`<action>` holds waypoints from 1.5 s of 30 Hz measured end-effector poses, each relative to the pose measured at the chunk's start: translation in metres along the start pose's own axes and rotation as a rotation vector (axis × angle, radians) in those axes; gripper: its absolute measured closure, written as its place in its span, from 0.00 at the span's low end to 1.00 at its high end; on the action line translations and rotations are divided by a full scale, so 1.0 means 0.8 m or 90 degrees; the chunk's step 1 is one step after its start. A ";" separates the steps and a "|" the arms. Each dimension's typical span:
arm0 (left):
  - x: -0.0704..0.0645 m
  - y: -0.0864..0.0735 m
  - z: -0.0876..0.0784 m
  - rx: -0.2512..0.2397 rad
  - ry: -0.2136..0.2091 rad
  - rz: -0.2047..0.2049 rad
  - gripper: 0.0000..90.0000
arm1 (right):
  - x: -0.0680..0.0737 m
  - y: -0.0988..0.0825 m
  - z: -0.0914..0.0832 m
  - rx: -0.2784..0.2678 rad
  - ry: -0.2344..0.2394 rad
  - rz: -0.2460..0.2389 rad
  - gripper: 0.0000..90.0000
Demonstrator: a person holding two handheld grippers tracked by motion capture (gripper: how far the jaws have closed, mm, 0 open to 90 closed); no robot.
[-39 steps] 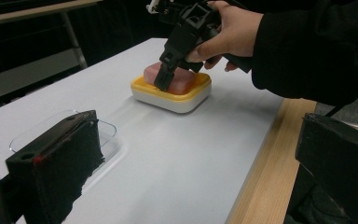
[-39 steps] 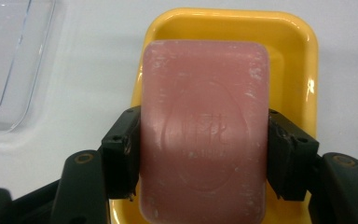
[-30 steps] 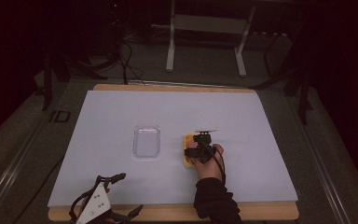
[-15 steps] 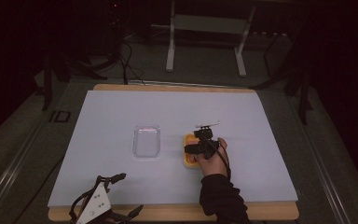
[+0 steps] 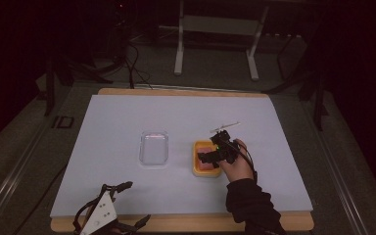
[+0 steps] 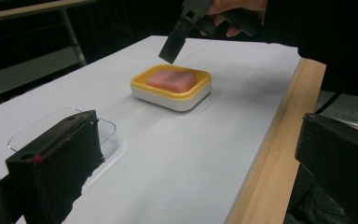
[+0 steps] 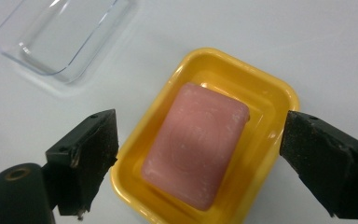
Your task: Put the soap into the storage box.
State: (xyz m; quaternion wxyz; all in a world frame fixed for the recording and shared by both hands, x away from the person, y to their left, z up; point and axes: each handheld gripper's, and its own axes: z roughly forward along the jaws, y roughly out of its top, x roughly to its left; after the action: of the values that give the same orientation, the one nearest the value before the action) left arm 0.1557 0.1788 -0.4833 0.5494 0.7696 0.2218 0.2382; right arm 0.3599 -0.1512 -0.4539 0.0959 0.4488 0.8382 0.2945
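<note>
text: "ID" | on: floor [image 5: 62,122] left of table [image 5: 127,93]

Pink soap [image 7: 196,144] lies flat in the yellow dish [image 7: 265,88], slightly skewed. Dish upright on the white table, clear lid [image 5: 154,148] just beside it, apart.

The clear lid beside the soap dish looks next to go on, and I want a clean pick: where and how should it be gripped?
Probably one long rim of the clear lid, from straight above. It lies flat on the table with its hollow side up, so a raised thin wall is the only part the fingers could pinch, one inside and one outside. The left gripper is nearest and open.
</note>
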 end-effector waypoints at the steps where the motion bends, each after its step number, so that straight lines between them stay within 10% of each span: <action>1: 0.000 0.000 0.000 0.001 -0.001 0.000 0.01 | -0.002 0.000 -0.002 -0.001 0.007 -0.005 0.13; 18: -0.001 0.000 0.000 0.001 0.000 0.001 0.01 | -0.036 -0.032 -0.049 -0.019 0.008 -0.094 0.14; 45: -0.001 0.000 0.001 0.003 -0.002 0.000 0.01 | -0.077 -0.109 -0.082 -0.032 0.025 -0.134 0.14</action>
State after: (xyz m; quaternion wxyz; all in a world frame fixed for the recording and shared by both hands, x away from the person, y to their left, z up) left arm 0.1560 0.1777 -0.4838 0.5479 0.7711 0.2218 0.2367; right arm 0.3071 -0.2644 -0.4574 0.1212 0.3499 0.8749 0.3122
